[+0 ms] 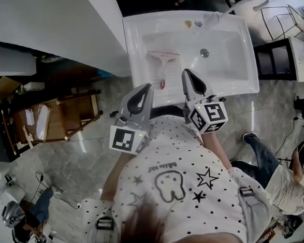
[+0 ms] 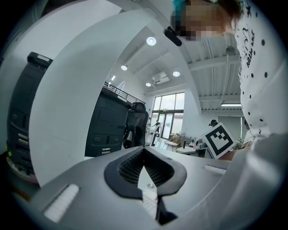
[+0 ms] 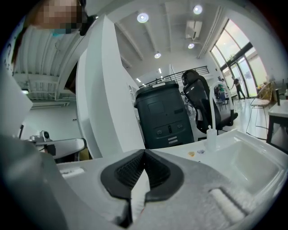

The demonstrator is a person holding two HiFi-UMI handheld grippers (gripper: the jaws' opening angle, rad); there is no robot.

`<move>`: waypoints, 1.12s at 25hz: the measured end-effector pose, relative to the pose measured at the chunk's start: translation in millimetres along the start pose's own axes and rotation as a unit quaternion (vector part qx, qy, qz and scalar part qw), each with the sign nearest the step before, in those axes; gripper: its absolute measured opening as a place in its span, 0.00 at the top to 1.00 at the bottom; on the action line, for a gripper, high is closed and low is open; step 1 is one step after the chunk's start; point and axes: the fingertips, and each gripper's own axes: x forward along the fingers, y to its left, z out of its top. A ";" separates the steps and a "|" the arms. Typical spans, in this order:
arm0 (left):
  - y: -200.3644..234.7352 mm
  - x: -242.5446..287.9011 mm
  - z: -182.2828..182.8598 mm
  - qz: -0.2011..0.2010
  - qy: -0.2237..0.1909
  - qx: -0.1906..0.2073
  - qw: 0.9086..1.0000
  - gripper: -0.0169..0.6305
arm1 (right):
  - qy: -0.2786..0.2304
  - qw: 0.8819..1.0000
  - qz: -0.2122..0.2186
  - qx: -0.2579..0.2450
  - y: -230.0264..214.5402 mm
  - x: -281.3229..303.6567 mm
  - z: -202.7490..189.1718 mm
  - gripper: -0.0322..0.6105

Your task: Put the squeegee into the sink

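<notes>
Cluttered workshop, grey floor, white sink below person. Squeegee already lies flat in basin, toward sink's left edge, blade across toward back edge, handle pointing at front edge. Left gripper fingers closed, nothing between; right gripper same, closed and empty; both near front edge, apart from squeegee. Judged light, handle stiff, blade strip soft, likely slick on porcelain; best hold mid-handle, across narrow width. Task looks done
</notes>
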 end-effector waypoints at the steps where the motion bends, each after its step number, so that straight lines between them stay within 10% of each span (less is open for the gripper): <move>1: 1.3 -1.9 0.3 0.002 -0.001 -0.003 1.000 0.98 | -0.001 1.000 0.002 0.001 2.4 -2.5 0.0 0.96; 28: -1.5 -34.6 -8.4 -0.022 -0.006 -0.013 1.000 0.97 | -0.005 1.000 0.017 -0.013 54.8 -33.2 -31.1 0.95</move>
